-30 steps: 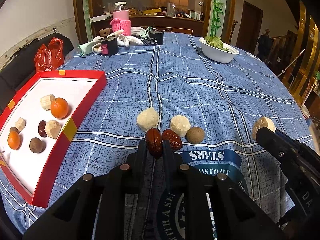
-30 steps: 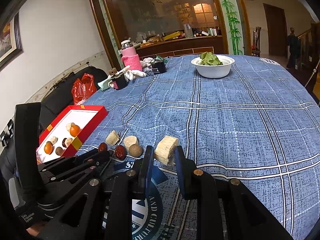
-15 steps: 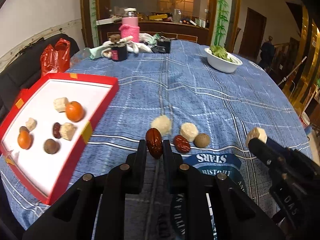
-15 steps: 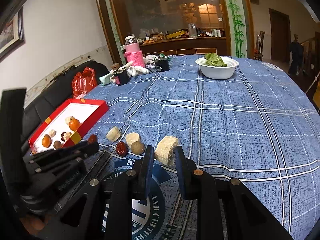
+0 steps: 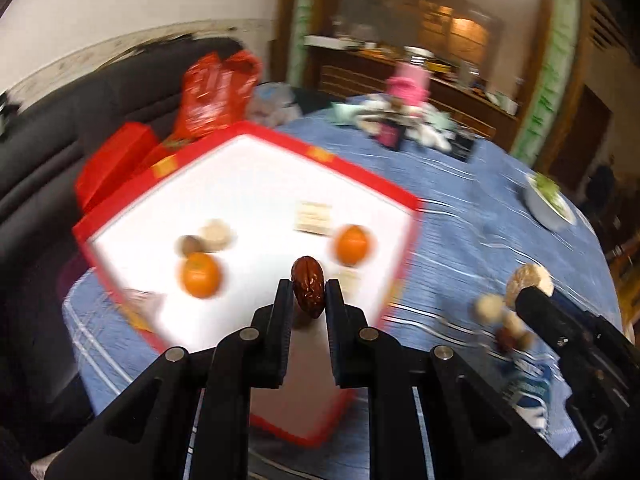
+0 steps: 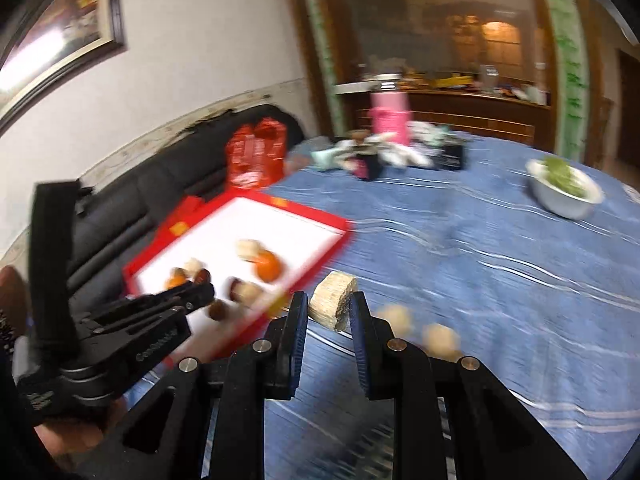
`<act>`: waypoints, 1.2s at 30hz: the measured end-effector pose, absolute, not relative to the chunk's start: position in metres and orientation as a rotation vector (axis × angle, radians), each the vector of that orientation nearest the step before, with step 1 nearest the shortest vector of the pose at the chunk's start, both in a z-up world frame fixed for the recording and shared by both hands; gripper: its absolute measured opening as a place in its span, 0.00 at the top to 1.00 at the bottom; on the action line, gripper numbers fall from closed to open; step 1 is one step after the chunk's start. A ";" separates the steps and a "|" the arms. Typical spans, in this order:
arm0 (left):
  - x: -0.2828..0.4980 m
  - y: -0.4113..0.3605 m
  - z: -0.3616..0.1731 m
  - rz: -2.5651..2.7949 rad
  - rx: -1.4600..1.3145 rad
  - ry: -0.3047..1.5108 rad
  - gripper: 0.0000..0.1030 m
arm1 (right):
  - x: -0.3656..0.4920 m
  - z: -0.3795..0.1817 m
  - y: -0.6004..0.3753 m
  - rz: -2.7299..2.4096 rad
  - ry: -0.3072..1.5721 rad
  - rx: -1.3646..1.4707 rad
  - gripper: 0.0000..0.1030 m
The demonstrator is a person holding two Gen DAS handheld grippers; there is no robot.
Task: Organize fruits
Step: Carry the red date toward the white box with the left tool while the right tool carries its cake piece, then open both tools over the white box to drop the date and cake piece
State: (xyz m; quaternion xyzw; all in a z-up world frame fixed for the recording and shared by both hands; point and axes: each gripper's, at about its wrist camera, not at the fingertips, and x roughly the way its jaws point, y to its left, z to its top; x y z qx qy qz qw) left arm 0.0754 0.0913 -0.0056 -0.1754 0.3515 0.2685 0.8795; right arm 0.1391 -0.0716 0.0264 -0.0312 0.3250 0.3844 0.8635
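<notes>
Red date [image 5: 307,287] pinched in the left hand-held gripper [image 5: 307,300], above the red-rimmed white tray [image 5: 360,172] with oranges [image 5: 201,275].

Tray [image 5: 362,170]: red rim, white floor, small yellow patches on rim. Cloth over tabletop [image 6: 480,248]: blue, thin white grid lines. Jujube [image 5: 307,286] in left gripper [image 5: 307,304]: glossy dark red-brown, wrinkled. Chunk [image 6: 333,295] in right gripper [image 6: 329,312]: pale beige, fibrous. Both grippers' fingers [image 6: 298,320] black, silver rivets. Two oranges [image 5: 352,244] in tray: bright orange. Bowl [image 6: 566,200]: white, green leaves inside. Plastic bag [image 6: 256,156]: red. Bottle [image 6: 388,114]: pink. Sofa [image 5: 100,100]: black. Wall [image 6: 208,32]: white.
</notes>
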 end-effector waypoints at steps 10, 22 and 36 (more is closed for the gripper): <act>0.083 0.137 -0.024 0.624 -0.392 0.775 0.86 | 0.148 0.010 0.045 0.965 0.756 -0.140 0.79; 0.078 0.143 -0.016 0.632 -0.375 0.758 0.71 | 0.177 -0.009 0.078 1.009 0.847 -0.125 0.76; 0.072 0.074 0.014 0.528 -0.283 0.612 0.28 | 0.157 0.016 -0.060 0.919 0.726 -0.057 0.45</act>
